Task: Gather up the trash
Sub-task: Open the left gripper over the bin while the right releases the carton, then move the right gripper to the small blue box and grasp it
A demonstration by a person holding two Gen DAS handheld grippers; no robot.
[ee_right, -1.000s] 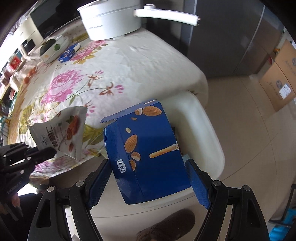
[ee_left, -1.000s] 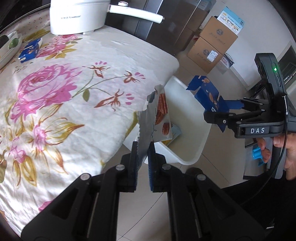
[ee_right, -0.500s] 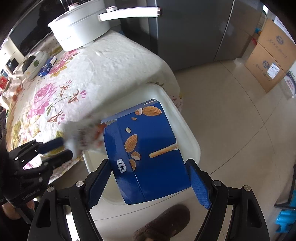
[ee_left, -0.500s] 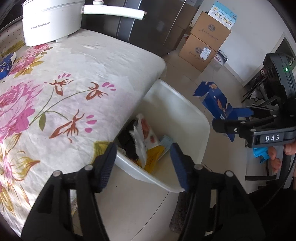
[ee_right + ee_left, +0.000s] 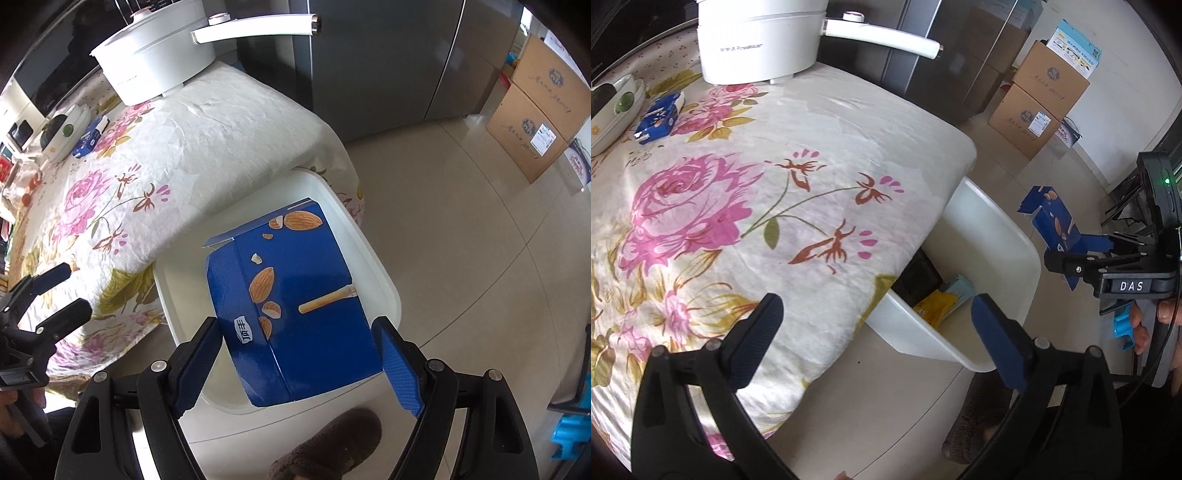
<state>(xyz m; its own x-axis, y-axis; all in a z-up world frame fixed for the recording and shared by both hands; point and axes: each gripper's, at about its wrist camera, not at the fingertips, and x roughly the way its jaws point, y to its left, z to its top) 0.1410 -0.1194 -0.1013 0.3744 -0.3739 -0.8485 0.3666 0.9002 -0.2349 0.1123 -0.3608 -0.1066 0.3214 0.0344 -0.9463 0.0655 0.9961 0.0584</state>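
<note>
My right gripper [image 5: 301, 356] is shut on a blue almond-stick box [image 5: 291, 302] and holds it above the white trash bin [image 5: 384, 291] on the floor beside the table. It shows in the left wrist view [image 5: 1067, 258] too, with the box [image 5: 1052, 221] over the bin's far side. My left gripper [image 5: 877, 338] is open and empty, over the table edge and the bin's near rim [image 5: 916, 332]. Yellow and light-blue wrappers [image 5: 942, 301] lie in the bin.
A flowered tablecloth [image 5: 738, 206] covers the table. A white electric pot [image 5: 761, 37], a small blue pack [image 5: 659, 116] and a white dish [image 5: 613, 107] stand at its far side. Cardboard boxes [image 5: 1041, 103] and a dark fridge [image 5: 388, 55] stand beyond. A brown slipper [image 5: 332, 450] lies on the floor.
My left gripper opened and dropped the snack bag into the bin, then drew back over the table edge. My right gripper moved the blue box over the bin.
</note>
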